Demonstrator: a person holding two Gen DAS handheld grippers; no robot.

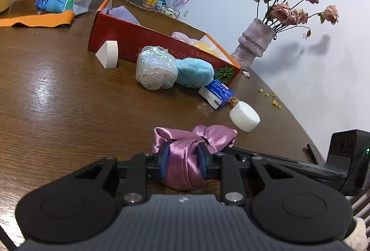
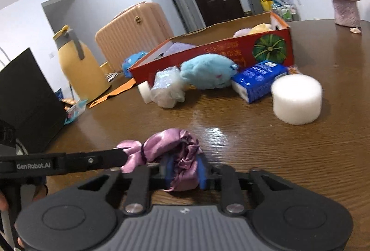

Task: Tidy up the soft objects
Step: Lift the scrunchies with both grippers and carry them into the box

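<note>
You've got both grippers clamped on the same pink satin pouch [image 1: 185, 158], which sits on the table [image 1: 57, 100] right in front of you. Left gripper [image 1: 183, 159] pinches its bunched middle between the blue pads [image 1: 201, 158]. Right gripper [image 2: 185, 170] bites the other end of it, cloth squeezed between its pads.

From the left cam, the white foam cylinder [image 1: 244, 116] is at about 1 o'clock from the pouch, tissue pack [image 1: 216, 93] just past it. Blue plush [image 1: 194, 73] and the plastic-wrapped ball [image 1: 156, 70] are at 12, touching each other, right against the red box [image 1: 129, 36]. White wedge [image 1: 108, 54] at 11.
</note>
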